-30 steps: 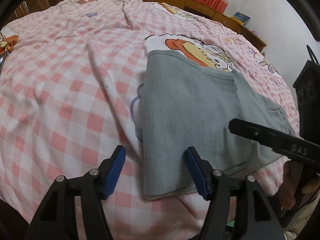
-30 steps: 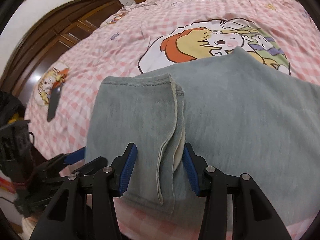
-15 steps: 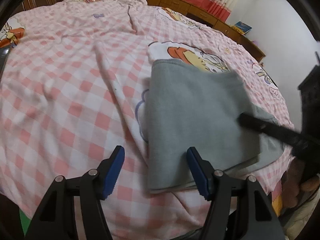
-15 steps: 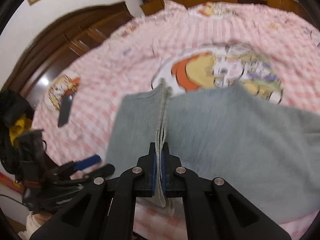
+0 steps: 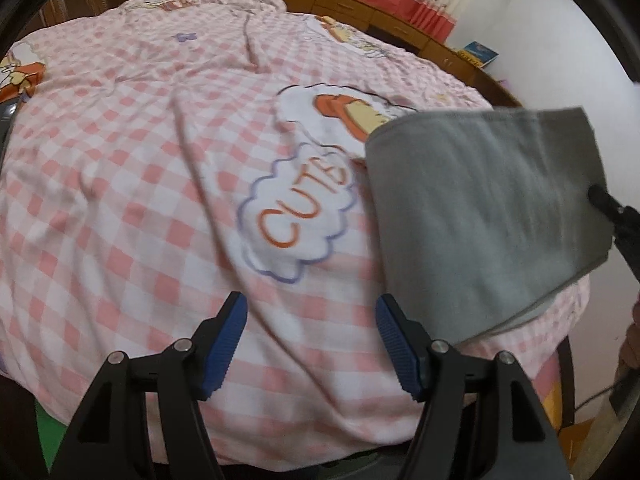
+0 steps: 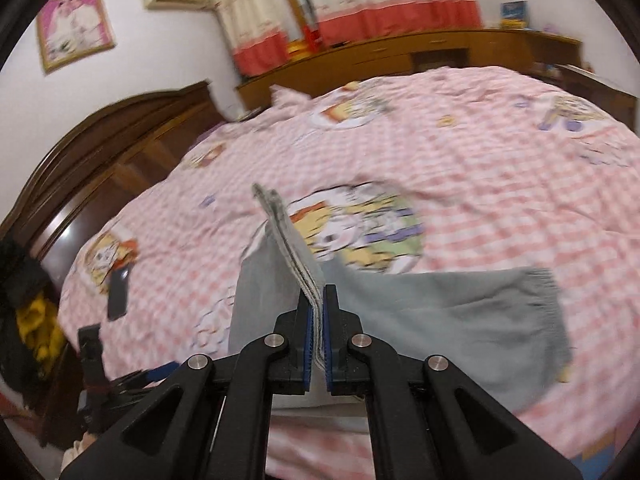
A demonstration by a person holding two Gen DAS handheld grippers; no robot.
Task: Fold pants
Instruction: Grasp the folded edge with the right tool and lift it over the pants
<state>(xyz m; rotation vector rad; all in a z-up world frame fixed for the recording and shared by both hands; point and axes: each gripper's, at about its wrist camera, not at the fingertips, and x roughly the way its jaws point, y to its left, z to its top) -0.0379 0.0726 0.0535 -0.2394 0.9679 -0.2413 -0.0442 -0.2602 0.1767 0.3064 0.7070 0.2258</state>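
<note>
While the right gripper (image 6: 316,344) is clamped on the pants' (image 6: 460,320) stacked edge, lifting it off the bed (image 6: 480,160), the cloth trails rightward from it, and the left gripper (image 5: 312,340) gapes empty, left of the pants (image 5: 480,208).

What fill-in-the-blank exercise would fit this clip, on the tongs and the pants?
1. The right tongs are ____ on the grey pants.
2. The left tongs hold ____.
3. The pants lie over a checked bedsheet coloured white and ____.
4. The bubble printed on the sheet reads ____.

Missing words: shut; nothing; pink; CUTE
</note>
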